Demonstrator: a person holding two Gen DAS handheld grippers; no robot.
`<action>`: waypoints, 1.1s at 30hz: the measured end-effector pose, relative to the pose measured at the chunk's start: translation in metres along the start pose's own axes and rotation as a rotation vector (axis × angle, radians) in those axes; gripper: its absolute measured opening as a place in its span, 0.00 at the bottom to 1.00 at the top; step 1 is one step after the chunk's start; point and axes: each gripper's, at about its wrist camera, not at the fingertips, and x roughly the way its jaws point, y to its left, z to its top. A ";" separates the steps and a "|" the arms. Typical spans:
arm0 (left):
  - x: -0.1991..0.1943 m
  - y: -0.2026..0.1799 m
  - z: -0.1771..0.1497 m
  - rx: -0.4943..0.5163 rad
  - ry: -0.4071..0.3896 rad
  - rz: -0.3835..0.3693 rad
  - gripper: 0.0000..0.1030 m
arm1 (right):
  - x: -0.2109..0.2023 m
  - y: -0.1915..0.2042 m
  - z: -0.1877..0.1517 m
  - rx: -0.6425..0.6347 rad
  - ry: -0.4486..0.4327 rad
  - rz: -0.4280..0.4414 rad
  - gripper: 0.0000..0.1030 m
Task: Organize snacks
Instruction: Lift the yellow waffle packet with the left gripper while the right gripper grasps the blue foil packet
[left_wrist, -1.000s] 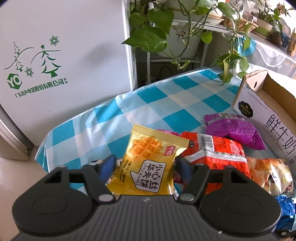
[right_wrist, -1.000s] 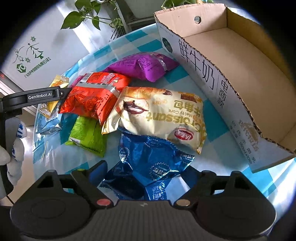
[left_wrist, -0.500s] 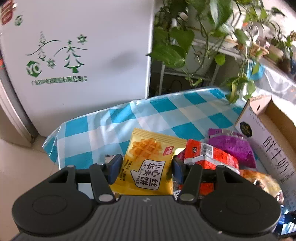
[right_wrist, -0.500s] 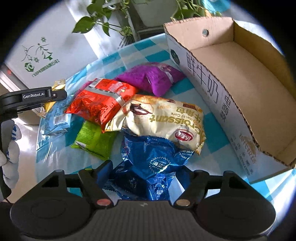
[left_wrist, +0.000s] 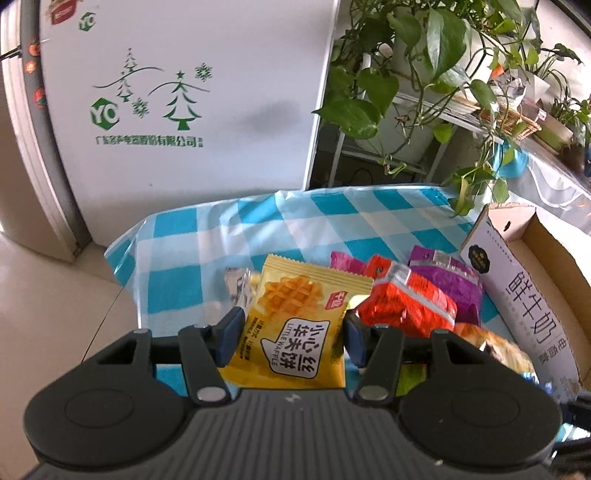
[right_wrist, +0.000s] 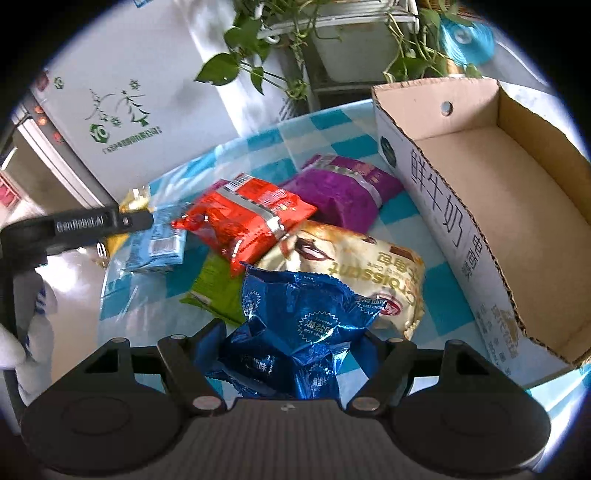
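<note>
Left gripper: closed on yellow waffle packet, pads pressed on both side edges, packet held upright and lifted off the checked tablecloth. Right gripper: clamped on blue foil packets, at least two crinkled bags bunched between the fingers, raised above the pile. Remaining on the tablecloth, close together and partly overlapping: red packet, purple packet, croissant bag, green packet, light-blue packet. Destination, by judgement: cardboard box, open-topped, nothing visible inside, standing just right of the pile with its printed long wall toward the snacks. Step in hand, by judgement: carry to box, both loads already secured. Handling advice: lift high enough to pass the near wall; keep grip steady, foil being slippery and the blue bundle loose; lower to the floor of the box before release; stagger the two hands to avoid crowding; lay waffle packet flat toward the far end, leaving room for bulkier bags.
</note>
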 end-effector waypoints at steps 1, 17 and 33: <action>-0.002 -0.001 -0.003 -0.002 0.001 0.005 0.54 | -0.001 0.000 0.001 -0.001 -0.004 0.004 0.76; -0.021 -0.023 -0.061 -0.008 0.048 0.030 0.54 | -0.008 0.000 0.002 -0.022 -0.042 -0.011 0.76; -0.031 -0.032 -0.068 -0.013 0.019 0.020 0.54 | -0.009 0.001 0.002 -0.064 -0.048 -0.032 0.76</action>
